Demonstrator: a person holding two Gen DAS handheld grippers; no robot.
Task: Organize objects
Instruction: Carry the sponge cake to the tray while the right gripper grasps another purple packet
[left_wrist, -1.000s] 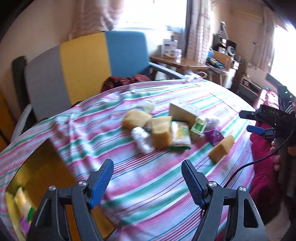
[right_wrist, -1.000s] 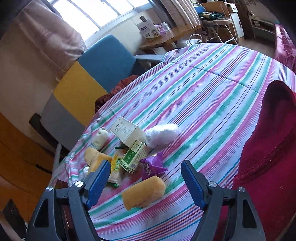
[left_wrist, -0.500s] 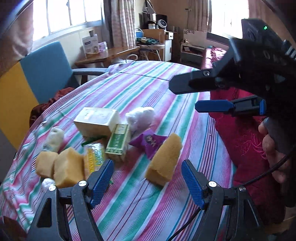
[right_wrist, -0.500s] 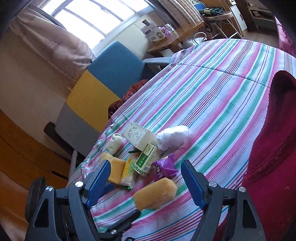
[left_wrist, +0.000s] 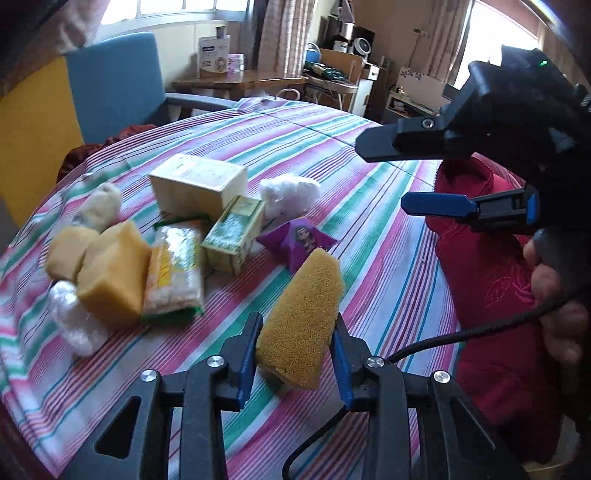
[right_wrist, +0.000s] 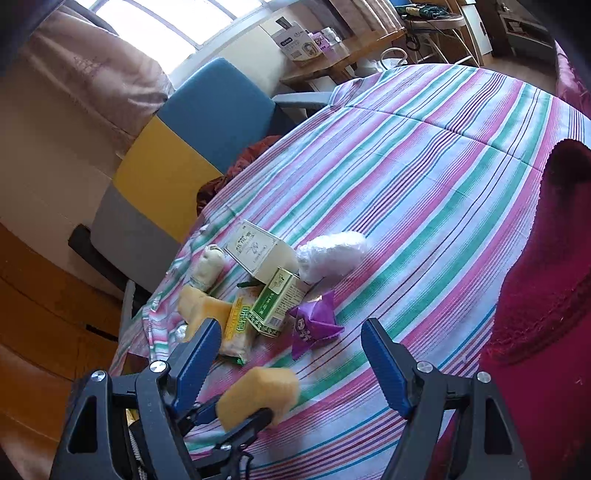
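My left gripper (left_wrist: 295, 345) has closed around a yellow sponge (left_wrist: 301, 317) near the front edge of the striped table; the same sponge (right_wrist: 258, 397) shows in the right wrist view between the left gripper's fingers. Behind it lie a purple sachet (left_wrist: 295, 242), a green box (left_wrist: 232, 232), a cream box (left_wrist: 197, 186), a noodle packet (left_wrist: 173, 269), other sponges (left_wrist: 110, 273) and white wads (left_wrist: 290, 194). My right gripper (right_wrist: 291, 363) is open and empty, held above the table; it also shows at the right of the left wrist view (left_wrist: 388, 177).
A red cloth (right_wrist: 546, 295) lies over the table's right edge. A blue, yellow and grey chair (right_wrist: 177, 147) stands behind the table. A wooden desk (left_wrist: 240, 79) with boxes is at the back. A brown cloth (left_wrist: 107, 142) lies on the chair seat.
My left gripper swung from the box at the left toward the pile, came down over the nearest sponge and narrowed its jaws onto it. The right gripper stayed open above.
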